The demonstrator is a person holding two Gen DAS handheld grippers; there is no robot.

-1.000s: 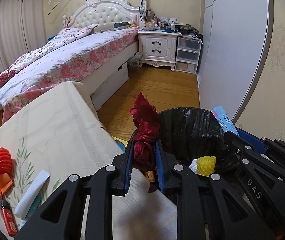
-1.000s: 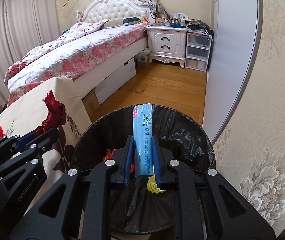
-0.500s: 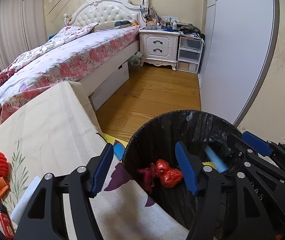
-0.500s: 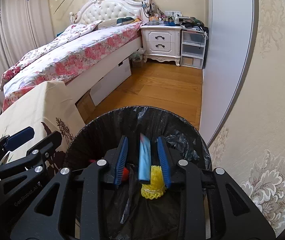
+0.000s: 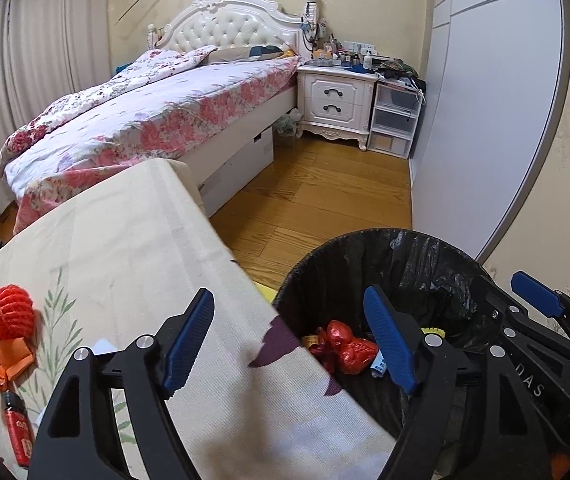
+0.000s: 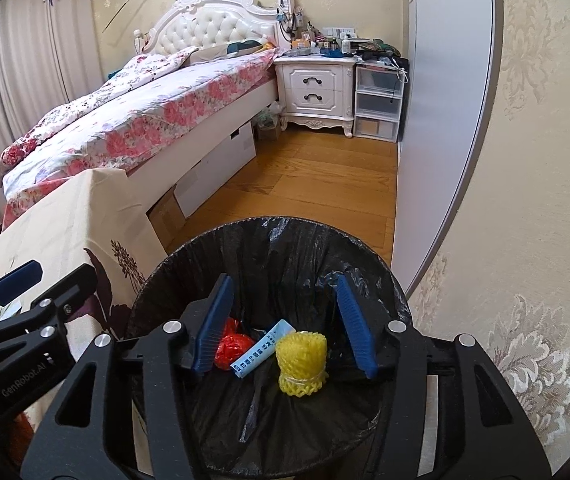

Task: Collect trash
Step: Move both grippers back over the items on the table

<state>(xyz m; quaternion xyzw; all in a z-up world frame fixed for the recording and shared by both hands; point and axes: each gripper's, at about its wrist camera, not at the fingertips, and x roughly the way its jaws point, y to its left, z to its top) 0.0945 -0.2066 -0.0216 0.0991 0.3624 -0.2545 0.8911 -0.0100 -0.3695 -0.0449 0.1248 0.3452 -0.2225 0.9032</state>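
Both grippers stood over the bin (image 6: 385,280) at lower centre of the right view. Left gripper (image 5: 289,344): jaws had just been opening, wide apart, nothing between them. Right gripper (image 6: 285,320): jaws had just been opening, roughly half apart, empty. In the bin lay a red wrapper (image 6: 231,346), blue packet (image 6: 263,348) and yellow net (image 6: 301,362). On the table (image 5: 125,240), lower left of the left view, lay a red net (image 5: 7,312)

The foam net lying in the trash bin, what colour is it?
Yellow. The foam net shows best in the right wrist view, at the bottom of the black-lined trash bin.
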